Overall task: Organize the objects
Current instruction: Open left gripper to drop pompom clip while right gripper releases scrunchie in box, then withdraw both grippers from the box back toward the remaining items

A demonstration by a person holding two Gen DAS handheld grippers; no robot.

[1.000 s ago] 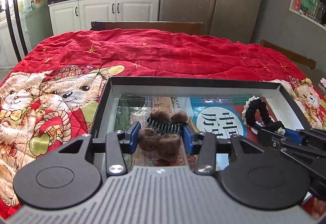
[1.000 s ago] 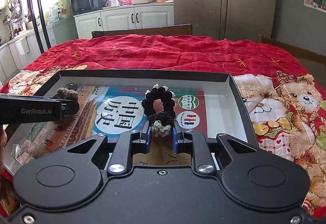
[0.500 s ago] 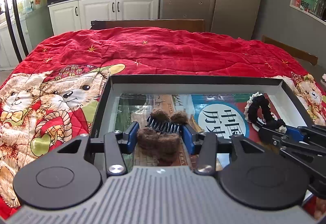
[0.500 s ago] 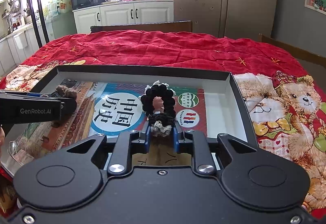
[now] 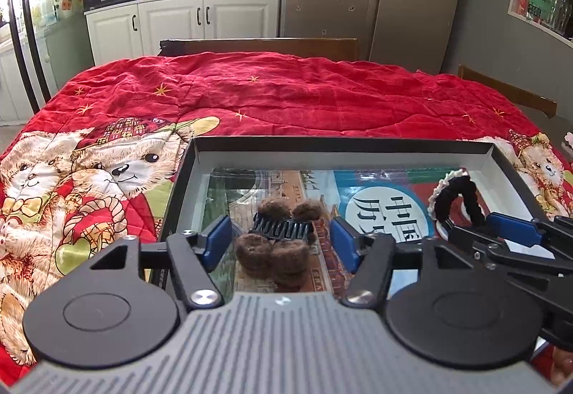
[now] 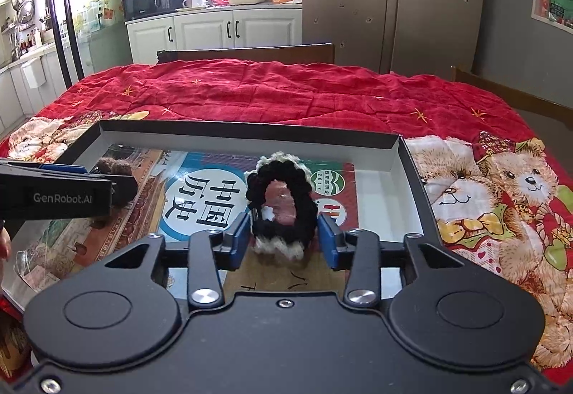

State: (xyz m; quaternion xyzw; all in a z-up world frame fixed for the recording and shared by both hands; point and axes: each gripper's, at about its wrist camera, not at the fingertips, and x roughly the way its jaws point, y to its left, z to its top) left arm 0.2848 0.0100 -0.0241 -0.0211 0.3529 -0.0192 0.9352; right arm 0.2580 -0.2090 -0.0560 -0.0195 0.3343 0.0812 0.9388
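In the tray (image 5: 394,152), the hair clip (image 5: 283,238) lies left, the scrunchie (image 6: 281,204) right, well apart, on a book (image 6: 200,193).

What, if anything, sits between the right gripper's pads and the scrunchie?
Nothing visible. The scrunchie lies in the tray directly between the right gripper pads, whose jaws are opening, with a clear gap each side.

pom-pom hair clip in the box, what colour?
Brown pom-poms on a black clip; left wrist view shows it best.

Red teddy-bear quilt (image 5: 286,96), black box (image 6: 412,157), brown pompom clip (image 5: 279,243), black-and-cream scrunchie (image 6: 283,211).
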